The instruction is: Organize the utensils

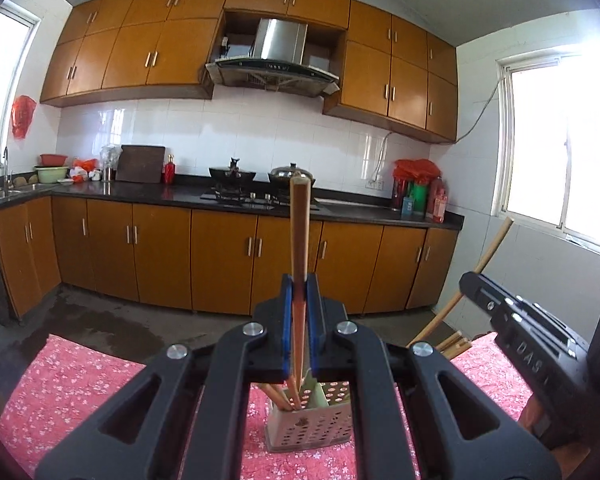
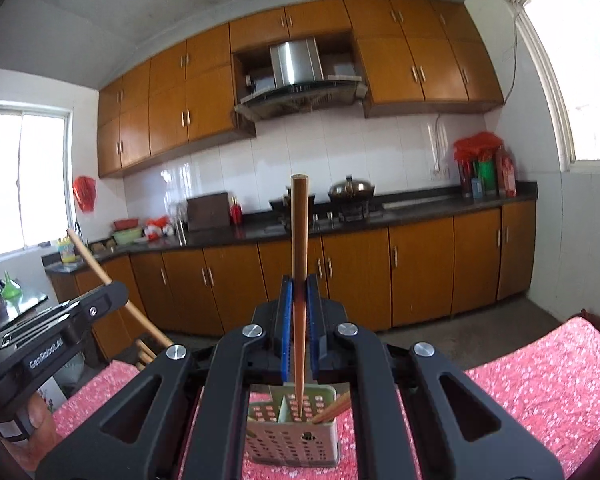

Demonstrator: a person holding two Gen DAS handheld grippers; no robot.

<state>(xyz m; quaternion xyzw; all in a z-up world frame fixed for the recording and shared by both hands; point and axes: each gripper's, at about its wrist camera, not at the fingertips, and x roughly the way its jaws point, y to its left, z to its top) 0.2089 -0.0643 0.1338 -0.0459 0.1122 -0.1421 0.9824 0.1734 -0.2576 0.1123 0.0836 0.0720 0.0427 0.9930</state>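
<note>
My left gripper [image 1: 299, 286] is shut on an upright wooden chopstick [image 1: 299, 232]; its lower end reaches into a pale perforated utensil holder [image 1: 310, 428] that holds other chopsticks. My right gripper [image 2: 299, 288] is shut on another wooden chopstick [image 2: 299, 240], held upright with its tip inside the same holder [image 2: 292, 436], where one more chopstick [image 2: 334, 411] leans. The right gripper's body [image 1: 528, 340] shows at the right of the left wrist view. The left gripper's body [image 2: 56, 332] shows at the left of the right wrist view.
The holder stands on a table with a pink floral cloth [image 1: 76, 392]. Beyond are orange kitchen cabinets [image 1: 156, 256], a dark counter with a stove and pots [image 1: 260, 184], a range hood [image 1: 276, 68] and windows on both sides.
</note>
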